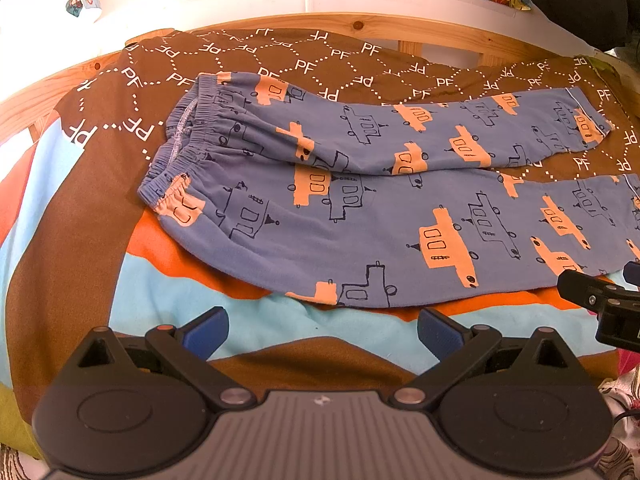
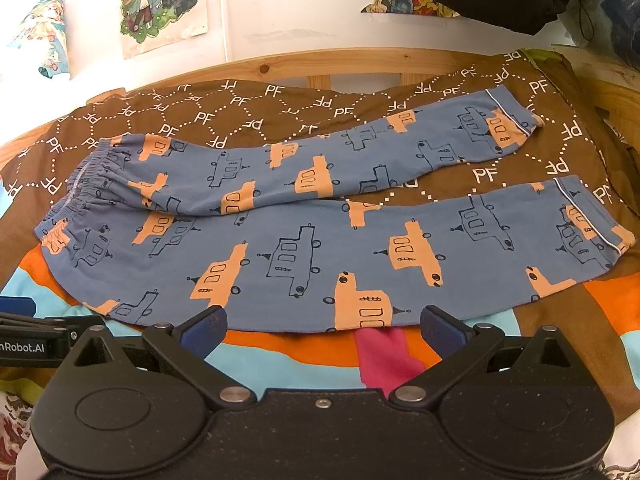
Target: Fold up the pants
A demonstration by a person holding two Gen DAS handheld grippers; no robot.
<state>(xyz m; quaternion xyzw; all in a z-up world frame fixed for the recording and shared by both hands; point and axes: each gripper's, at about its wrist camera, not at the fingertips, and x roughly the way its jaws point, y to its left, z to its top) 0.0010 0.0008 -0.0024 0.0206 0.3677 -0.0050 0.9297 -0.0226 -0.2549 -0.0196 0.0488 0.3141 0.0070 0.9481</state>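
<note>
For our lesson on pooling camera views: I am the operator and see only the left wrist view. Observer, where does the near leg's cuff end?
Observer: The near cuff lies flat on the brown cover, apart from the far cuff.
Operator: Is the right gripper open?
Observer: Yes, the right gripper is open and empty, at the near edge of the pants.
Operator: Anything beneath it?
Observer: A pink patch shows between its fingers.
</note>
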